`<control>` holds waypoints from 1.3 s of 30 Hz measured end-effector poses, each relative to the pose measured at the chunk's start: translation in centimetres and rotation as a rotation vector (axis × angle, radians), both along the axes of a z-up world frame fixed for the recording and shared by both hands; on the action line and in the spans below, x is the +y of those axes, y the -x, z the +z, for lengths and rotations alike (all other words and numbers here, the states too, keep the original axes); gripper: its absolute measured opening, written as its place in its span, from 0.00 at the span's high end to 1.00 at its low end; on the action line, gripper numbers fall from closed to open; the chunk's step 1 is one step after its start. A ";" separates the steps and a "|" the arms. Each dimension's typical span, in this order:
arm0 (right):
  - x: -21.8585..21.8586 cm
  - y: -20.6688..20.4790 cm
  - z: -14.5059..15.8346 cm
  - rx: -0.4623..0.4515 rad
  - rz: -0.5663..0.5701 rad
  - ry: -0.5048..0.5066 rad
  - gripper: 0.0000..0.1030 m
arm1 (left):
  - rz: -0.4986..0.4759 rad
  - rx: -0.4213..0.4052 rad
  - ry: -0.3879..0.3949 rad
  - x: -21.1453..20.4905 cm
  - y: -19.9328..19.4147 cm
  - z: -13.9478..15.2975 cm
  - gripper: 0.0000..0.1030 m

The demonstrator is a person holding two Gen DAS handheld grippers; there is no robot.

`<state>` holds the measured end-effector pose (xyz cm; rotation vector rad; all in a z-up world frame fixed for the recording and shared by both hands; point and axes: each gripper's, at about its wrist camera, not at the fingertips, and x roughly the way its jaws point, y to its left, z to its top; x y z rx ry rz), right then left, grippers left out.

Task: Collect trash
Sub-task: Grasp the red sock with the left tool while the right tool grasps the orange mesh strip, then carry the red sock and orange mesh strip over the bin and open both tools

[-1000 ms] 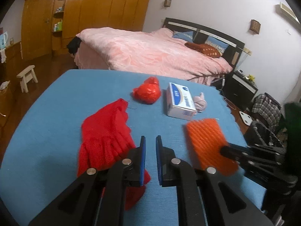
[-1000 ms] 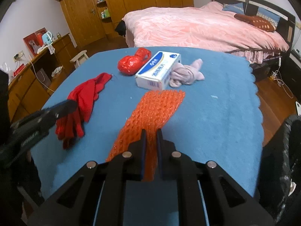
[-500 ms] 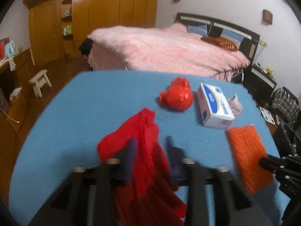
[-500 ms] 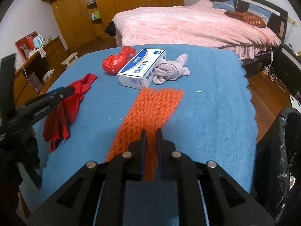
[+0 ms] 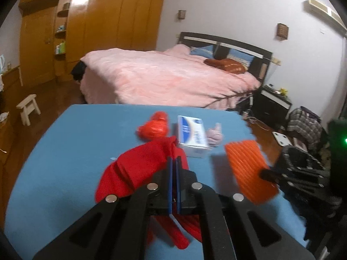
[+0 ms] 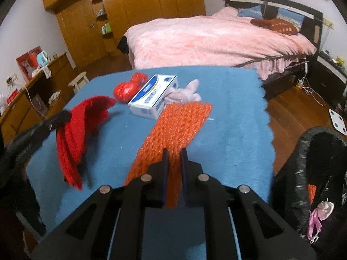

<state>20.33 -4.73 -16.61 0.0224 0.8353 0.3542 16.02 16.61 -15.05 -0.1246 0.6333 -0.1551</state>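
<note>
My left gripper is shut on a red knitted cloth and holds it lifted off the blue table; the cloth hangs from it in the right wrist view. My right gripper is shut on an orange foam net, raised at its near end; it also shows in the left wrist view. On the table lie a crumpled red bag, a white and blue box and a pink cloth.
A black trash bag hangs open at the table's right edge, with pink and orange trash inside. A pink bed stands beyond the table. A wooden stool and a wooden cabinet stand to the left.
My left gripper opened, went down over the red cloth, shut on it and lifted it. My right gripper has raised the orange net and drawn it toward the trash bag.
</note>
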 end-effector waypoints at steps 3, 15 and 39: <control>-0.9 0.3 0.3 -0.005 -0.010 0.005 0.90 | -0.033 0.019 0.012 -1.7 0.6 -0.5 0.97; -2.7 0.8 -1.7 0.040 -0.040 0.020 0.90 | -0.080 0.118 0.007 -4.9 1.0 -3.9 0.81; -4.1 1.2 -0.8 0.017 -0.059 -0.011 0.90 | -0.116 0.169 0.001 -6.6 -0.6 -4.6 0.91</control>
